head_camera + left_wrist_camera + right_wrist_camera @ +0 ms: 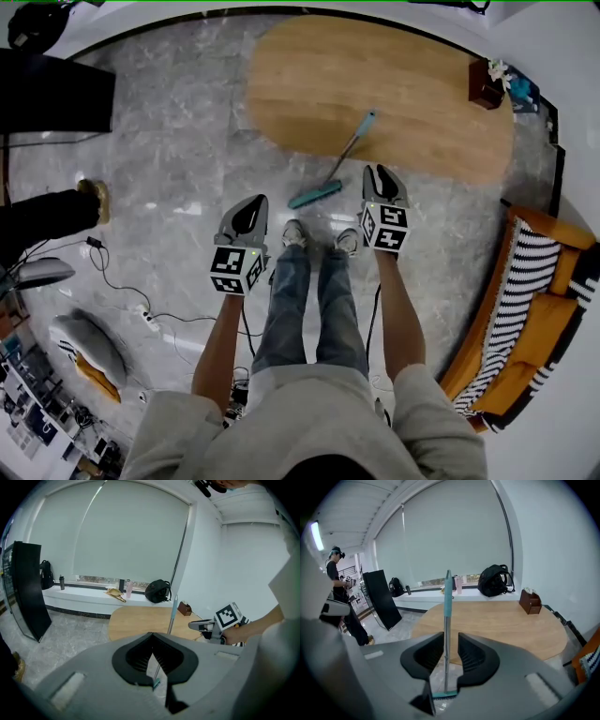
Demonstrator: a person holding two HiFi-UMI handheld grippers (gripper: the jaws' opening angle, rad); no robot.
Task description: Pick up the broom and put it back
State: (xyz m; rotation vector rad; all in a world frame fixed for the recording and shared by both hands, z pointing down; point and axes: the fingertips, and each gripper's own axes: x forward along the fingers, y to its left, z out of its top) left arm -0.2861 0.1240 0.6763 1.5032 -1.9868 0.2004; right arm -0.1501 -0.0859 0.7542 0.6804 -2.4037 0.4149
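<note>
The broom [345,157] leans against the edge of the oval wooden table [394,84], its teal head [315,194] resting on the grey floor just ahead of the person's shoes. My right gripper [380,171] hovers to the right of the handle, apart from it. Its jaws are open with a narrow gap, and in the right gripper view the whole broom [447,616] shows through that gap [451,637], standing further ahead. My left gripper [253,201] is to the left of the broom head, its jaw tips [152,637] closed together with nothing held.
An orange chair with a striped cushion [534,309] stands at the right. A brown box [486,84] sits on the table's far end. A black panel [56,89] and cables [141,314] are at the left. Another person [337,583] stands beyond the panel.
</note>
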